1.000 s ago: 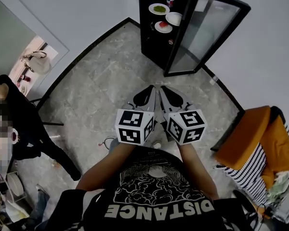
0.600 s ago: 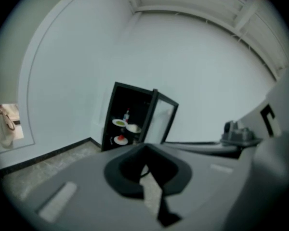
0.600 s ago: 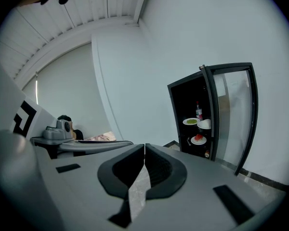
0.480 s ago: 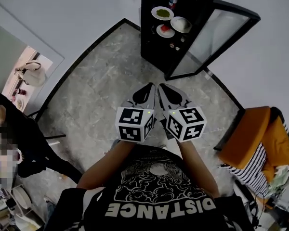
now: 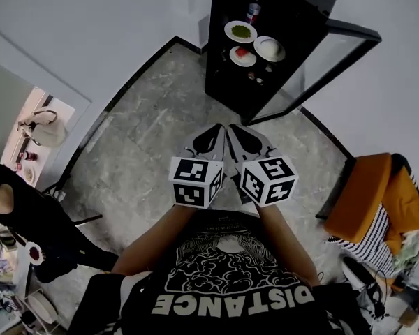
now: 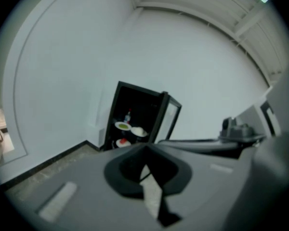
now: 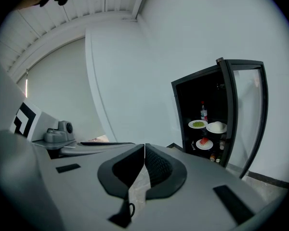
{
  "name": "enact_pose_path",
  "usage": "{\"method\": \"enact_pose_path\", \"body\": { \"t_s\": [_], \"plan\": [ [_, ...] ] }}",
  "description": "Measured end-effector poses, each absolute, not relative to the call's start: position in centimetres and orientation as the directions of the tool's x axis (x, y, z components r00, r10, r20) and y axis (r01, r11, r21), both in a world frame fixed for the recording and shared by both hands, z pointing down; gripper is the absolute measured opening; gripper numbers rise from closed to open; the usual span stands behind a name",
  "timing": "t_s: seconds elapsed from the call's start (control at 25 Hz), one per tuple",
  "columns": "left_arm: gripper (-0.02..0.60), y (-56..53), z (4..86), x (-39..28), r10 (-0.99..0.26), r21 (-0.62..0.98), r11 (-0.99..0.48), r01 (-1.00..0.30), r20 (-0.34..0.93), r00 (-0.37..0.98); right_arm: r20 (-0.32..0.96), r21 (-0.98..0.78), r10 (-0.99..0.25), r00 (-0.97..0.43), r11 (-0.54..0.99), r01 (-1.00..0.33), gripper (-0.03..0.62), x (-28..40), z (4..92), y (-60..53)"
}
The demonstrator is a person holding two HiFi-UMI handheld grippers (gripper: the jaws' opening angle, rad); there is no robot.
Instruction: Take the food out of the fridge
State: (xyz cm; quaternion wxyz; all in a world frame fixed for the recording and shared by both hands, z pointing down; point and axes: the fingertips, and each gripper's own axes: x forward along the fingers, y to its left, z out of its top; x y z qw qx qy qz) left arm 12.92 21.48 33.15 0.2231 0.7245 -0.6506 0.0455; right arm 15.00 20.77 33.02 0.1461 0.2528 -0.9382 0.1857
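- Since a second ago the open fridge has slid lower and fuller into the head view, and the bystander in black at the left edge has dropped down the frame.
- Left gripper: jaws together, nothing between them. It is held out over the marble floor, well short of the fridge.
- Right gripper: just beside the left one, jaws likewise pressed together and empty (its own view shows the pads meeting at the tip).
- Inside the fridge, a plate of green food and a plate with a white mound sit side by side. A plate of red food sits lower, and a bottle stands behind them.
- Its glass door is swung wide to the right.
- Far right, an orange seat stands against the wall.
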Motion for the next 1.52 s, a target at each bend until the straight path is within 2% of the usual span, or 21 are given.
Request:
{"method": "enact_pose_path", "body": {
  "t_s": [0.32, 0.88, 1.52],
  "plan": [
    [0.0, 20.4, 33.4, 8.4, -0.921, 0.263, -0.089, -0.961, 0.347, 0.18, 0.354, -0.288, -0.455, -0.817, 0.778, -0.558, 0.003, 11.3, 33.0, 19.5],
    [0.0, 16.9, 33.3, 5.1, -0.923, 0.247, -0.099, -0.964, 0.339, 0.181, 0.349, -0.326, -0.457, -0.818, 0.759, -0.564, 0.003, 8.2, 33.8, 15.6],
    [0.0, 3.0, 34.9, 1.7, -0.903, 0.243, -0.093, -0.965, 0.389, 0.185, 0.357, -0.383, -0.448, -0.819, 0.73, -0.566, 0.003, 4.6, 35.6, 1.4]
  ]
}}
